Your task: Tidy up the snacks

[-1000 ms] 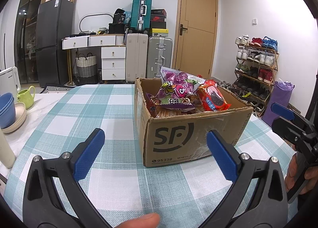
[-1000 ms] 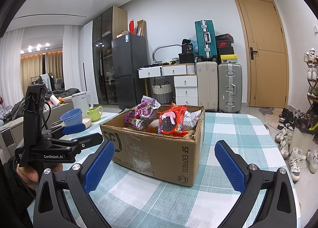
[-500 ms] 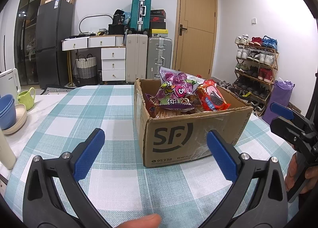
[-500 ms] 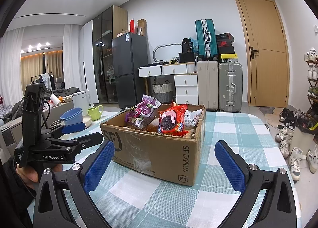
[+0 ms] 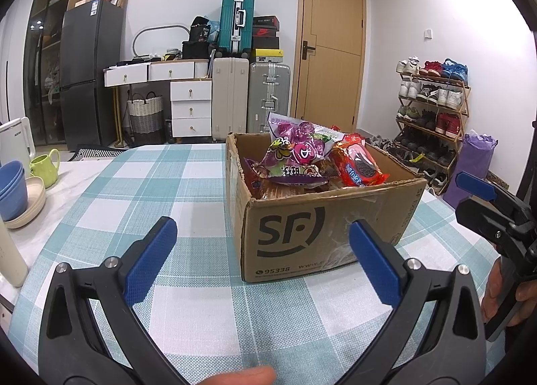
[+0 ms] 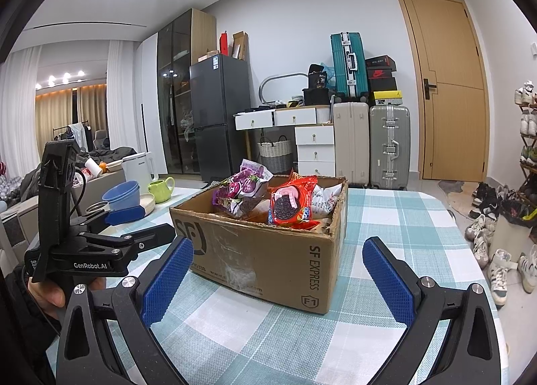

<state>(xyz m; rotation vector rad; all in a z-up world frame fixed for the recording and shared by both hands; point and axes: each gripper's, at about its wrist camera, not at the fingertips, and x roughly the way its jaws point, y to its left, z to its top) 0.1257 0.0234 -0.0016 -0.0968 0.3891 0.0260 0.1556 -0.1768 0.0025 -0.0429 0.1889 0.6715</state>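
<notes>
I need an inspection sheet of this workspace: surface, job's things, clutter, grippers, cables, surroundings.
Surface: table with teal checked cloth.
Job's things: open box holding snacks; purple bag and red cookie pack on top.
Clutter: blue bowls, green mug, white kettle at the table's left edge.
Grippers: left gripper and right gripper both open, empty, short of the box.
Cables: black cable behind the left gripper.
Surroundings: suitcases, fridge, door, shoe rack.

An open brown SF Express cardboard box (image 5: pixel 322 217) stands upright on the table ahead of the left tongs (image 5: pixel 261 257), nearer their right finger, its flaps raised. A purple candy bag (image 5: pixel 295 156) and a red Oreo packet (image 5: pixel 359 163) stick up out of it, side by side, leaning. A white printed pouch (image 6: pixel 324 200) lies behind the Oreo packet.
</notes>
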